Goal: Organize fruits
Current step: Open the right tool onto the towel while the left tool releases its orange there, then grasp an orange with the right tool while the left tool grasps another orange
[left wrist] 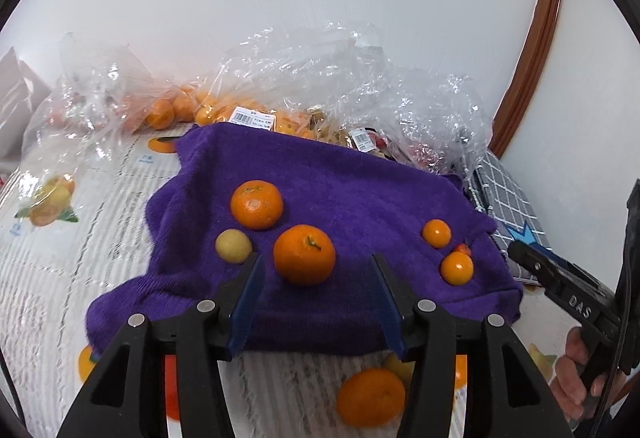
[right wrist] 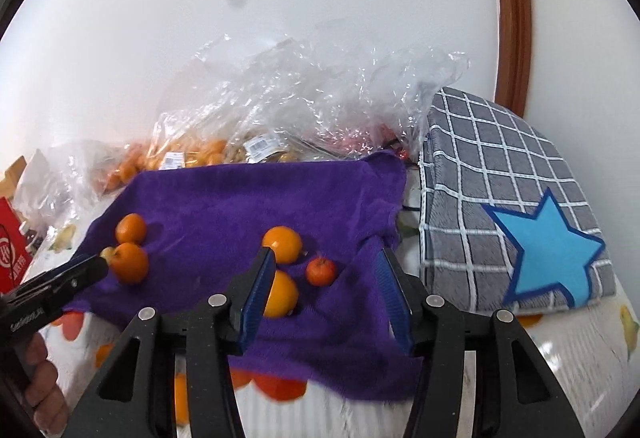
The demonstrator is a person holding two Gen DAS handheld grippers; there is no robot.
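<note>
Fruit-print tablecloth point(left wrist: 60, 278) under white wall. Purple towel point(left wrist: 340, 178) is the sorting mat: tangerines point(left wrist: 304, 255) left on it, kumquats point(right wrist: 282, 244) right. Left gripper point(left wrist: 316, 262) and right gripper point(right wrist: 326, 258) spread, empty, just short of the towel's near edge.

on the purple towel point(left wrist: 360, 190) we count six fruits: two big mandarins point(left wrist: 256, 204) point(left wrist: 304, 255), two smaller smooth orange fruits point(left wrist: 437, 233) point(left wrist: 457, 268), one pale yellow round fruit point(left wrist: 233, 246) and one tiny red-orange fruit point(right wrist: 321, 271). there is one towel and, beside it, one grey checked cloth point(right wrist: 492, 174) with one blue star point(right wrist: 548, 250). behind we see several clear plastic bags point(left wrist: 312, 78); how many exactly, and how many fruits inside, we cannot tell. we count two price labels point(left wrist: 253, 117) point(left wrist: 363, 140).
</note>
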